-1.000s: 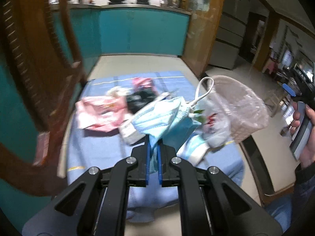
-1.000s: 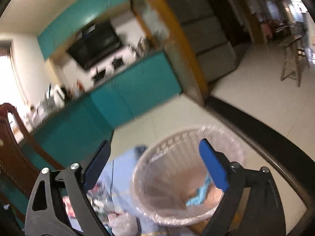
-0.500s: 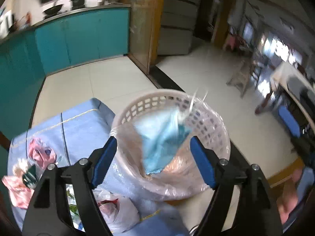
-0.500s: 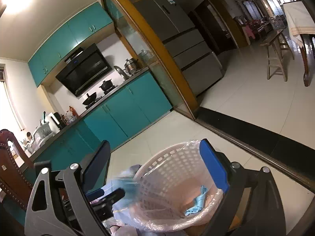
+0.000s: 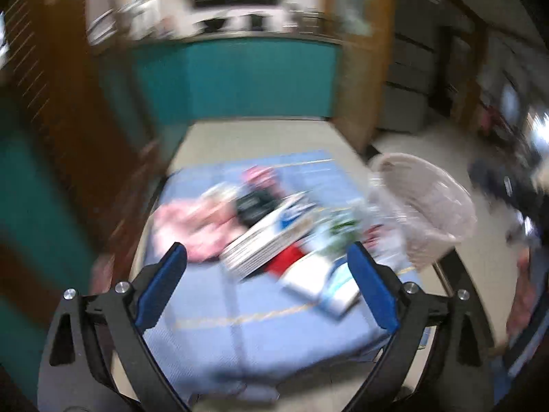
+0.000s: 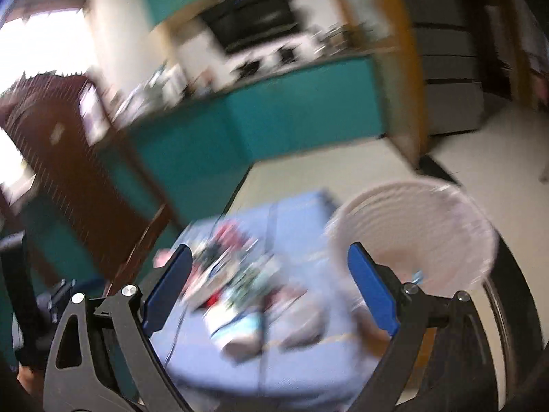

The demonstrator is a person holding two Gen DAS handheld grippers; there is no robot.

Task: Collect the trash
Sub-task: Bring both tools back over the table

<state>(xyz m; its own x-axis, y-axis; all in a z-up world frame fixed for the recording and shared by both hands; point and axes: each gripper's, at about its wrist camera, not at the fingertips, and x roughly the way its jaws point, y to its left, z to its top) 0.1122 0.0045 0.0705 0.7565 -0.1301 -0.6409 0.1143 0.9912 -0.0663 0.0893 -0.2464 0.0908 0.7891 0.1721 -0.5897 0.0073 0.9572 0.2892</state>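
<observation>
Your left gripper (image 5: 267, 263), fingers just opened and empty, faces the trash pile (image 5: 274, 237) straight ahead; the basket (image 5: 425, 206) sits right. Right gripper (image 6: 267, 263) open, empty.

Both wrist cameras look steeply down along their own fingers from near above the blue-clothed table (image 5: 219, 329), facing the teal kitchen cabinets (image 5: 254, 79), and share the table's litter and the lined basket (image 6: 429, 226).

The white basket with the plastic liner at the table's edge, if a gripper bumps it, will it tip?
Probably. The basket looks like thin openwork plastic, so likely light. It sits by the blue tablecloth's edge, so a nudge could slide it. The loose liner would likely crumple.
</observation>
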